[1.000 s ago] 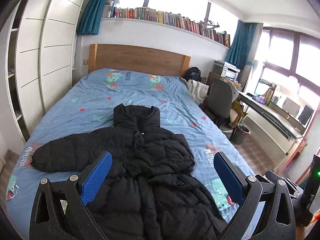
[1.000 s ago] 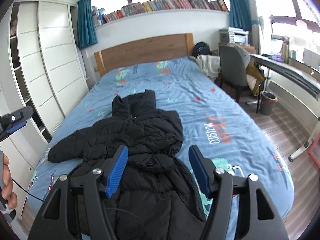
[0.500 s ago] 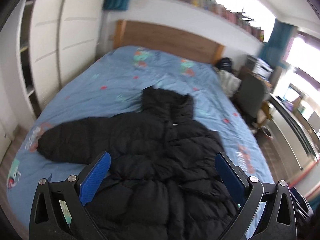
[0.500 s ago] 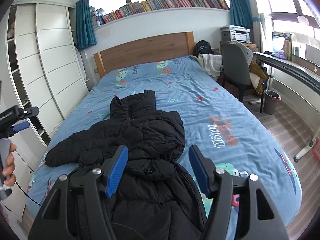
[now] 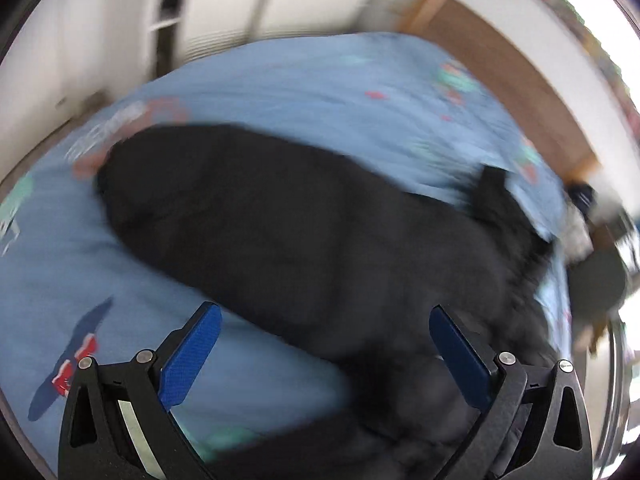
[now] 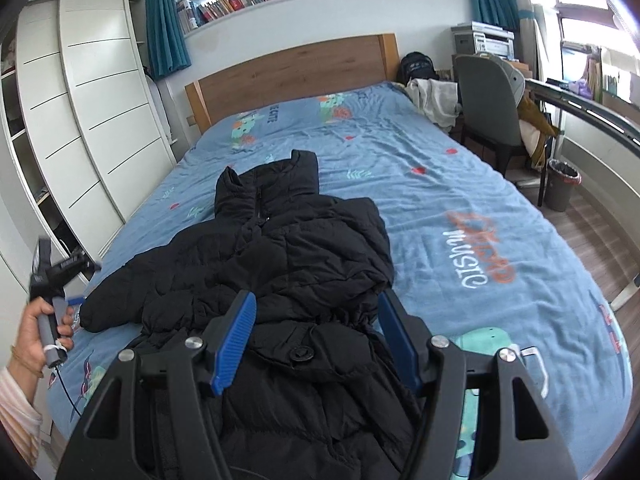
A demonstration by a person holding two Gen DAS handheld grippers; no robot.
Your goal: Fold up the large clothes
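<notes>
A black puffer jacket [image 6: 288, 280] lies front up on the blue bedspread [image 6: 460, 208], collar toward the headboard. Its left sleeve [image 6: 132, 300] stretches out to the left; the other sleeve looks folded over the chest. My right gripper [image 6: 316, 320] is open and empty, hovering over the jacket's waist. My left gripper [image 5: 324, 344] is open and empty, close above the outstretched sleeve [image 5: 248, 216]; that view is motion-blurred. The left gripper also shows in the right wrist view [image 6: 60, 276], held in a hand at the bed's left edge.
White wardrobe doors [image 6: 92, 120] run along the bed's left side. A grey chair [image 6: 488, 100], a desk and a bin [image 6: 562, 184] stand to the right. The wooden headboard [image 6: 296, 72] is at the far end.
My left gripper has swung left and down toward the outstretched sleeve, and its view is now blurred. My right gripper has barely moved.
</notes>
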